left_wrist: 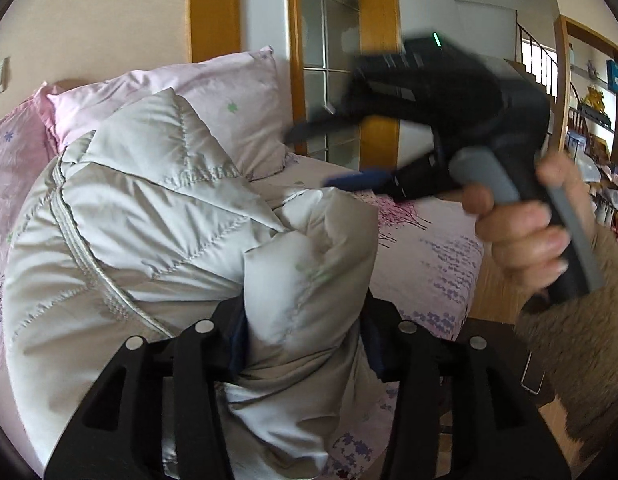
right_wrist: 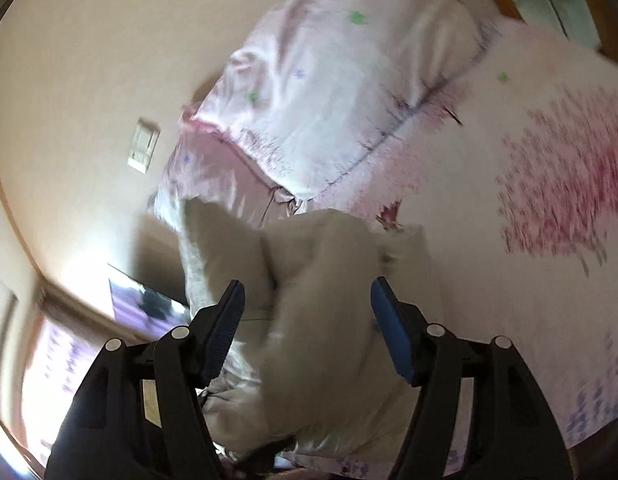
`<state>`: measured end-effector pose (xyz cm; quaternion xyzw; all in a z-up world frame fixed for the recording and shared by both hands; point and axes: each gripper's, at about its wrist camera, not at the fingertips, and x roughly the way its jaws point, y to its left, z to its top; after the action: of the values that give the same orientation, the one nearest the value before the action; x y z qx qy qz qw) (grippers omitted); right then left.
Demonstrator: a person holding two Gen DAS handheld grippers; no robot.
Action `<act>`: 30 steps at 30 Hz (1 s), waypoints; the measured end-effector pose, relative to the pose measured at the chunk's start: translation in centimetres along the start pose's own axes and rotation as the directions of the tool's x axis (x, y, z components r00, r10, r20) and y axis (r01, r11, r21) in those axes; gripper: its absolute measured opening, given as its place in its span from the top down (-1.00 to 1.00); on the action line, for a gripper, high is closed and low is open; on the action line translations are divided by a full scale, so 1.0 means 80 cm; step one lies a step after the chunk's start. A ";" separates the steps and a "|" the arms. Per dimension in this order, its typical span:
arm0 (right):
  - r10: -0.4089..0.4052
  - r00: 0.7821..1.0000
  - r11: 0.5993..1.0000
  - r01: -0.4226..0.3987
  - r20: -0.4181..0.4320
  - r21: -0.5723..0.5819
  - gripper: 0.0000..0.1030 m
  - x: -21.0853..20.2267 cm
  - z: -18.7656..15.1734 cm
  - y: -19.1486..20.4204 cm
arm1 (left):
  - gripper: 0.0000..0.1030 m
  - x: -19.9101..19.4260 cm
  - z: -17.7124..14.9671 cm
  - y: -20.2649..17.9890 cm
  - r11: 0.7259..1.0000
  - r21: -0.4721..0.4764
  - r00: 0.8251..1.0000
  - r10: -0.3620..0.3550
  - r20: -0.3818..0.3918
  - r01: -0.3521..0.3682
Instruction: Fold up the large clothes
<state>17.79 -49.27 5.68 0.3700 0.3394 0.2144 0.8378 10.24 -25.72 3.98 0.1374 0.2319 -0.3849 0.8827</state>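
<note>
Both grippers at a quilted jacket on a bed; the left one has cloth bunched between its fingers, the right one is spread with nothing in it.

Left wrist view, left to right: pink flowered pillows (left_wrist: 213,96) lean on the cream wall; a wood-framed glass door (left_wrist: 329,52) stands behind them; the right gripper (left_wrist: 333,156), blurred and held in a hand (left_wrist: 521,232) with a fuzzy tan sleeve (left_wrist: 577,344), crosses in front of the door and hides part of it. The pale grey jacket (left_wrist: 141,216) lies heaped on the floral bedsheet (left_wrist: 437,264), puffy, creased, stitched in diamonds. A fold of it fills the left gripper (left_wrist: 305,340), pressed on both sides. Right wrist view is blurred: a wall switch (right_wrist: 143,152), then the same pillows (right_wrist: 329,92), the jacket beyond the blue pads (right_wrist: 225,328), jaws wide apart.
</note>
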 end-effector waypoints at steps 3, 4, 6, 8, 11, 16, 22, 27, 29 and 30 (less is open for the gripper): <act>-0.028 0.998 0.994 0.023 -0.053 -0.110 -0.30 0.008 0.008 0.031 | 0.03 0.013 -0.002 -0.011 1.000 0.029 1.000 0.008 -0.003 -0.007; -0.042 0.996 0.989 0.031 -0.076 -0.142 -0.30 0.014 0.011 0.041 | 0.00 0.017 -0.004 -0.014 0.999 0.038 1.000 0.010 -0.005 -0.010; -0.071 0.990 0.983 0.049 -0.123 -0.175 -0.30 0.025 0.015 0.049 | -0.03 0.027 -0.004 -0.022 0.999 0.053 1.000 0.011 -0.012 -0.011; -0.096 0.981 0.979 0.063 -0.169 -0.195 -0.30 0.038 0.017 0.052 | -0.05 0.035 -0.005 -0.029 0.998 0.061 1.000 0.003 -0.021 -0.001; -0.125 0.966 0.976 0.078 -0.228 -0.205 -0.30 0.052 0.016 0.048 | -0.08 0.049 -0.006 -0.038 0.997 0.082 0.999 0.002 -0.033 0.001; -0.158 0.944 0.976 0.104 -0.289 -0.193 0.01 0.071 0.016 0.032 | -0.09 0.058 -0.012 -0.048 0.996 0.086 0.999 -0.010 -0.052 0.014; -0.178 0.940 0.970 0.117 -0.291 -0.214 0.55 0.080 0.012 0.025 | -0.09 0.044 -0.012 -0.048 0.997 0.065 0.998 -0.031 -0.062 0.035; -0.210 0.936 0.961 0.145 -0.282 -0.235 0.58 0.083 0.009 0.023 | -0.19 -0.021 -0.002 -0.019 0.988 0.008 0.985 -0.153 -0.082 0.155; -0.221 0.935 0.958 0.155 -0.277 -0.242 0.58 0.083 0.009 0.021 | -0.34 -0.055 0.005 0.006 0.987 -0.022 0.985 -0.159 -0.063 0.158; -0.227 0.935 0.956 0.160 -0.273 -0.248 0.58 0.084 0.008 0.021 | -0.36 -0.068 0.008 0.020 0.989 -0.038 0.989 -0.141 -0.048 0.140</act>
<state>22.61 -44.41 4.57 0.2022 0.4708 0.2203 0.8300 8.36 -21.57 7.44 0.1149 0.2698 -0.4385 0.8496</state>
